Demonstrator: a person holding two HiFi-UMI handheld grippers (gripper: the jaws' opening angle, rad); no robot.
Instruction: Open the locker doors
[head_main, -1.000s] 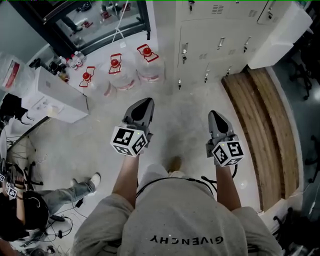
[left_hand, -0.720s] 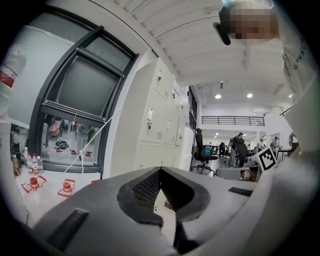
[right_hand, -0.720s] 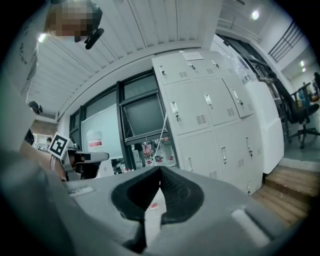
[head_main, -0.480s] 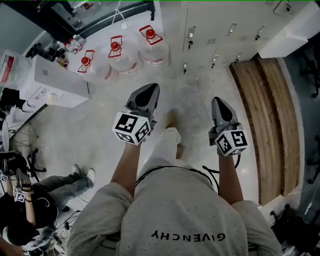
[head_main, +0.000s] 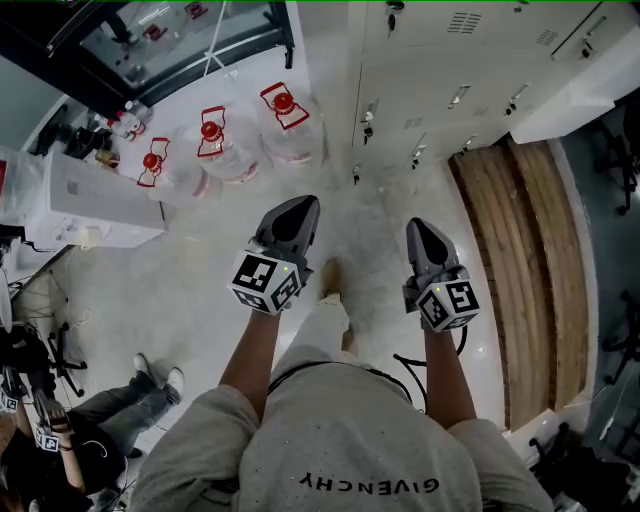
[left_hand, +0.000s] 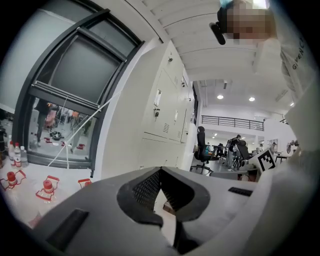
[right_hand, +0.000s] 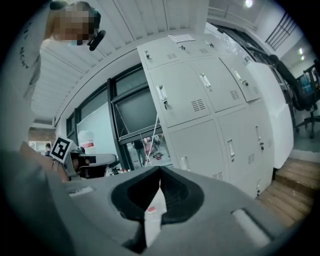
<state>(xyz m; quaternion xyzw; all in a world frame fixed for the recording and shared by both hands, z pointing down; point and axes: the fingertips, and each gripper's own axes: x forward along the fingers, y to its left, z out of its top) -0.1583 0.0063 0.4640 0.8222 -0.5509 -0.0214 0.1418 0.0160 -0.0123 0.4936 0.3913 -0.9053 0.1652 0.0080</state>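
The grey-white lockers (head_main: 440, 70) stand ahead at the top of the head view, doors shut, small handles and keys on them. My left gripper (head_main: 300, 207) is held out at waist height above the floor, well short of the lockers, jaws shut and empty. My right gripper (head_main: 418, 229) is level beside it, also shut on nothing. In the left gripper view the shut jaws (left_hand: 160, 171) point past the locker bank (left_hand: 167, 107), seen side-on. The right gripper view has its shut jaws (right_hand: 160, 173) aimed at the locker doors (right_hand: 210, 105) and their handles.
Three water jugs (head_main: 285, 125) with red caps stand left of the lockers, below a dark window frame (head_main: 170, 40). A raised wooden platform (head_main: 520, 250) runs along the right. A white box (head_main: 95, 195) sits at the left. A person (head_main: 60, 440) sits on the floor, lower left.
The person holding the grippers has taken a step, one leg swinging forward. Both grippers stay shut and side by side; the right one has shifted slightly left.
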